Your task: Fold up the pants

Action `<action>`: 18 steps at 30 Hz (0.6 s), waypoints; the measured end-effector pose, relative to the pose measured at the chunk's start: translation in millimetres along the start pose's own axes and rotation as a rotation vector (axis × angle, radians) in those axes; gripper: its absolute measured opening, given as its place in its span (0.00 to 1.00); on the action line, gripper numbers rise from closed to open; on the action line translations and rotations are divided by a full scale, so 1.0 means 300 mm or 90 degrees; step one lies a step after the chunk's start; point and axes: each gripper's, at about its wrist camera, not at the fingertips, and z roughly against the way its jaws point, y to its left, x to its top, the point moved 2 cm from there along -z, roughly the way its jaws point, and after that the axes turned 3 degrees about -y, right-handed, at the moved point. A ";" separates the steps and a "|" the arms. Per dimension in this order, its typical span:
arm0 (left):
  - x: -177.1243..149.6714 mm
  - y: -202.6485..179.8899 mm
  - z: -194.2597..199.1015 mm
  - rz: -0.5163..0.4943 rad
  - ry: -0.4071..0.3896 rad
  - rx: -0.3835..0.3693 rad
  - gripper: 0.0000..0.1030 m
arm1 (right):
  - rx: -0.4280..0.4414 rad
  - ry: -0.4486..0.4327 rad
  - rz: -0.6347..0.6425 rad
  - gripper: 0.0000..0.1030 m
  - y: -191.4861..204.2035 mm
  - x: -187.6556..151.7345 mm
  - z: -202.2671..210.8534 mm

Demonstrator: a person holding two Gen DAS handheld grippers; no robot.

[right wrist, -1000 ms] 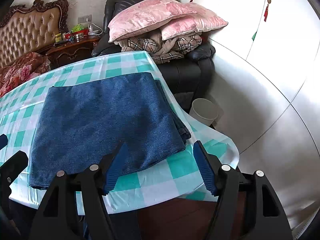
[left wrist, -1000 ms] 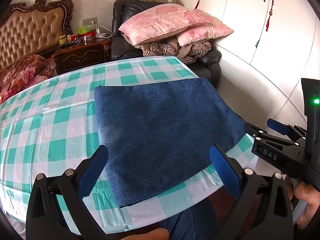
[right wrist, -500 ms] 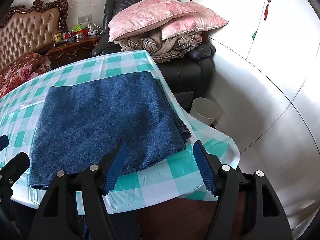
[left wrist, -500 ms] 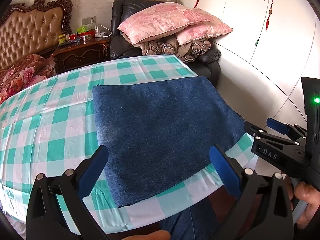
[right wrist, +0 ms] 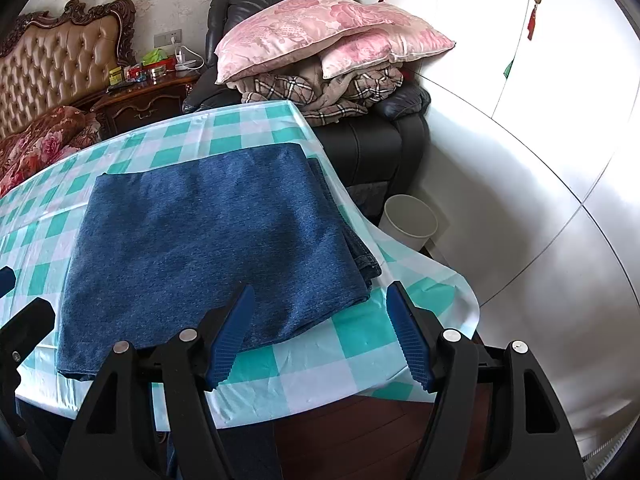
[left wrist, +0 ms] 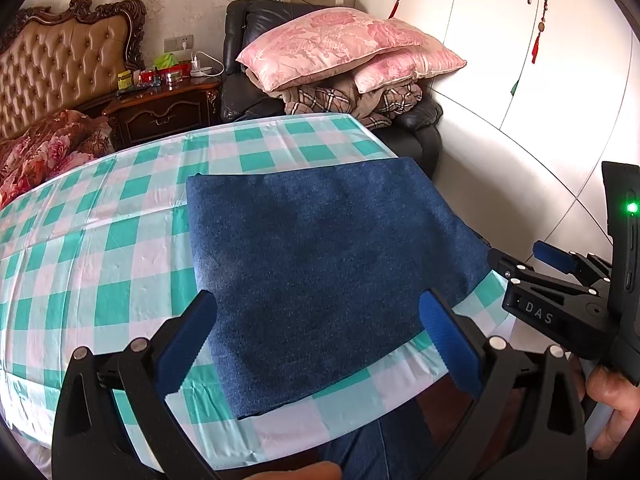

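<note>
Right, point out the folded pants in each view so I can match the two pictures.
Left wrist: the pants lie centre frame on the checked cloth, running down between the open jaws of the left hand-held gripper.
Right wrist: the pants lie left of centre, stacked edges facing right, beyond the open right hand-held gripper.
Shared landmark: the pink pillows on the armchair.
</note>
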 end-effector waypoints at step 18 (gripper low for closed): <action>0.036 0.003 -0.062 0.038 0.003 -0.069 0.98 | 0.010 0.017 -0.020 0.66 0.003 -0.017 -0.027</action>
